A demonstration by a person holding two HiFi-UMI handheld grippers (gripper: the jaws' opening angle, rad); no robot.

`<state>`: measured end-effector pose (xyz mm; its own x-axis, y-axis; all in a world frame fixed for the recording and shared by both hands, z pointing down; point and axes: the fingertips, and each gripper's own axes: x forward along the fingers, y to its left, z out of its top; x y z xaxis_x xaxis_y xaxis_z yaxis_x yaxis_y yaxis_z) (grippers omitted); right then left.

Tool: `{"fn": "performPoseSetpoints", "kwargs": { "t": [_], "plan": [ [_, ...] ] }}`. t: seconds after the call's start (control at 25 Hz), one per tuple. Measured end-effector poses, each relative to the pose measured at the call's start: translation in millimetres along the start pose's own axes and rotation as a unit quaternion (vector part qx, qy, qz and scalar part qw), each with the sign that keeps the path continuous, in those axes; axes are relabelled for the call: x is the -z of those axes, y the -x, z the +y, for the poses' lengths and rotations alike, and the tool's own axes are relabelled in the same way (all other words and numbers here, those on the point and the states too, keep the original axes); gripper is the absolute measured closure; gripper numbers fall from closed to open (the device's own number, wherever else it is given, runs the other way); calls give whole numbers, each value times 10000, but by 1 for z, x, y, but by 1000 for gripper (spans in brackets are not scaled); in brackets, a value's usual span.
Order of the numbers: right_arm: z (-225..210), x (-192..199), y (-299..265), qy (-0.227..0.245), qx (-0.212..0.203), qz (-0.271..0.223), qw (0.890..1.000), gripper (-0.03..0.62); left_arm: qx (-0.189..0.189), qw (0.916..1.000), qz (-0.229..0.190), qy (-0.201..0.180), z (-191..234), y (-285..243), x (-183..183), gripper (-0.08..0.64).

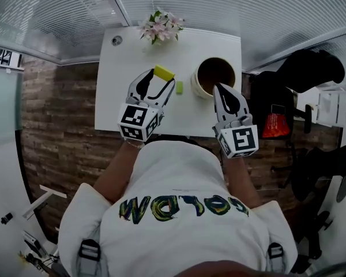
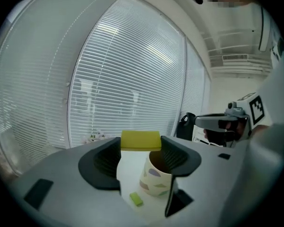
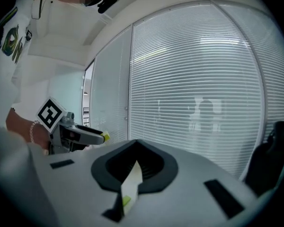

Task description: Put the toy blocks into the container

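Note:
My left gripper is shut on a yellow block, which it holds above the white table, to the left of the container. In the left gripper view the yellow block spans the gap between the two pads. The container, a patterned paper cup, stands open just ahead. A small green block lies on the table beside it. My right gripper hovers by the cup's near rim, its jaws closed to a slit with nothing in them.
A vase of pink flowers stands at the table's far edge. A black chair and a red item are off the right side. Window blinds run behind the table.

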<state>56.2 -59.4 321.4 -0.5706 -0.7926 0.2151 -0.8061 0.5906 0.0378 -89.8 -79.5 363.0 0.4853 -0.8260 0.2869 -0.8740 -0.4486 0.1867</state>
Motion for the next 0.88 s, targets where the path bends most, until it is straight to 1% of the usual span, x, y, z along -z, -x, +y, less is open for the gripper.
{"fn": "performPoseSetpoints", "kwargs": {
  "t": [0.28, 0.56, 0.88],
  "plan": [
    [-23, 11, 20, -71, 386, 67, 9992, 584, 456, 9989, 93, -116, -34, -21, 4, 285],
    [-49, 23, 49, -240, 868, 120, 9959, 584, 978, 9947, 217, -236, -76, -47, 8, 285],
    [-68, 35, 71, -359, 1143, 138, 9927, 584, 1370, 9882, 409, -549, -111, -79, 20, 285]
  ]
}}
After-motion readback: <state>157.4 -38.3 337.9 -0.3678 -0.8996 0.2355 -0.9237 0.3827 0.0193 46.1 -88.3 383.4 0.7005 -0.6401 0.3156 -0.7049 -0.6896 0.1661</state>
